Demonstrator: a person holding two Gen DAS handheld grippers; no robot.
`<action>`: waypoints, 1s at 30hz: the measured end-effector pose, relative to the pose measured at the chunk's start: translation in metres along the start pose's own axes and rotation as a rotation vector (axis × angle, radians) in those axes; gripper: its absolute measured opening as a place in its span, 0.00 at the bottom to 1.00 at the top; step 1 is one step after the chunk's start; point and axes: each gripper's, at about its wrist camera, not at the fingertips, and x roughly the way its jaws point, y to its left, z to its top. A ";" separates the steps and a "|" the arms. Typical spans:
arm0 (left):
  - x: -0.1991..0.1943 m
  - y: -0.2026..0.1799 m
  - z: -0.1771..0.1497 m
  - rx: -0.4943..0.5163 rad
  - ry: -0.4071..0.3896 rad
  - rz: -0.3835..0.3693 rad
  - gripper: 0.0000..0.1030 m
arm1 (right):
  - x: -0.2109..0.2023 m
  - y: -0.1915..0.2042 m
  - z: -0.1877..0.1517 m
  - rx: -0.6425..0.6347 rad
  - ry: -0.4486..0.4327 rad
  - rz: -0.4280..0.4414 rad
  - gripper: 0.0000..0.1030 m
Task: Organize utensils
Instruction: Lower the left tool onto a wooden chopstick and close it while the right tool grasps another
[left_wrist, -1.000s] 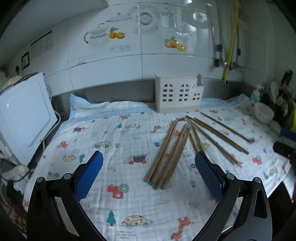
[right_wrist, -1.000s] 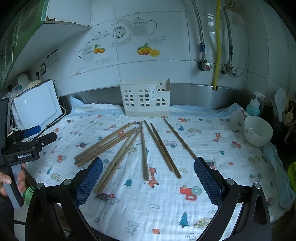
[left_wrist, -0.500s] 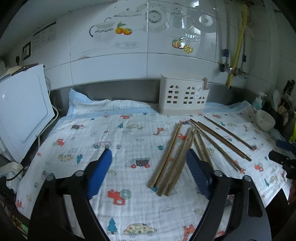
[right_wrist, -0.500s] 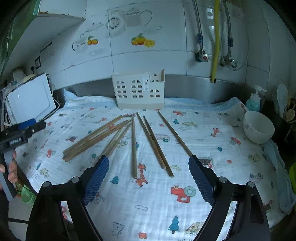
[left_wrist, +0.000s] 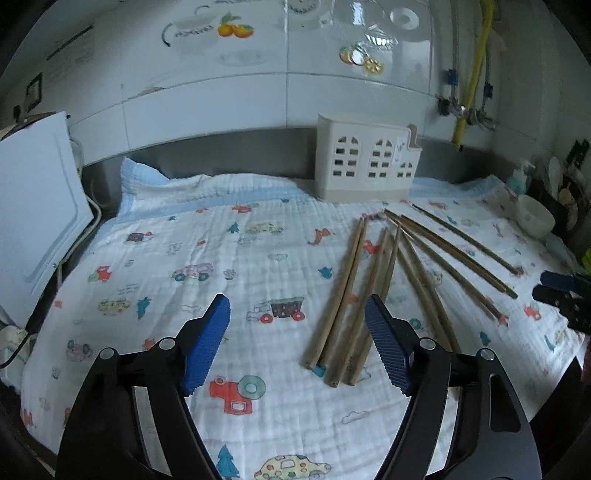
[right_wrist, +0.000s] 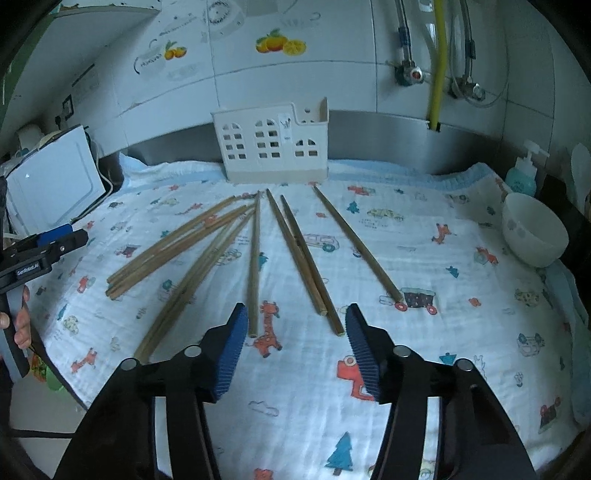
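Several wooden chopsticks (left_wrist: 373, 288) lie fanned out on a patterned white cloth (left_wrist: 236, 258); they also show in the right wrist view (right_wrist: 255, 254). A white utensil holder (left_wrist: 365, 162) with window cutouts stands at the back against the wall, also seen in the right wrist view (right_wrist: 273, 144). My left gripper (left_wrist: 297, 332) is open and empty, hovering left of the chopsticks' near ends. My right gripper (right_wrist: 293, 339) is open and empty, just short of the near ends of the middle chopsticks. The left gripper appears at the left edge of the right wrist view (right_wrist: 40, 251).
A white bowl (right_wrist: 533, 229) sits at the right of the cloth beside a soap bottle (right_wrist: 522, 170). A white appliance (left_wrist: 33, 218) stands at the left edge. Pipes (right_wrist: 436, 62) run down the tiled wall. The cloth's front edge drops off near me.
Both grippers have narrowed their opening and moved forward and lower toward the chopsticks. The chopsticks have not moved.
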 end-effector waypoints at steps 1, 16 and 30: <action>0.004 0.001 -0.001 0.000 0.015 -0.017 0.72 | 0.003 -0.002 0.000 -0.004 0.009 -0.001 0.39; 0.057 0.002 -0.019 0.115 0.191 -0.094 0.35 | 0.039 -0.021 -0.001 -0.009 0.086 -0.028 0.10; 0.072 0.009 -0.014 0.108 0.216 -0.147 0.32 | 0.048 -0.023 -0.001 -0.007 0.096 -0.040 0.09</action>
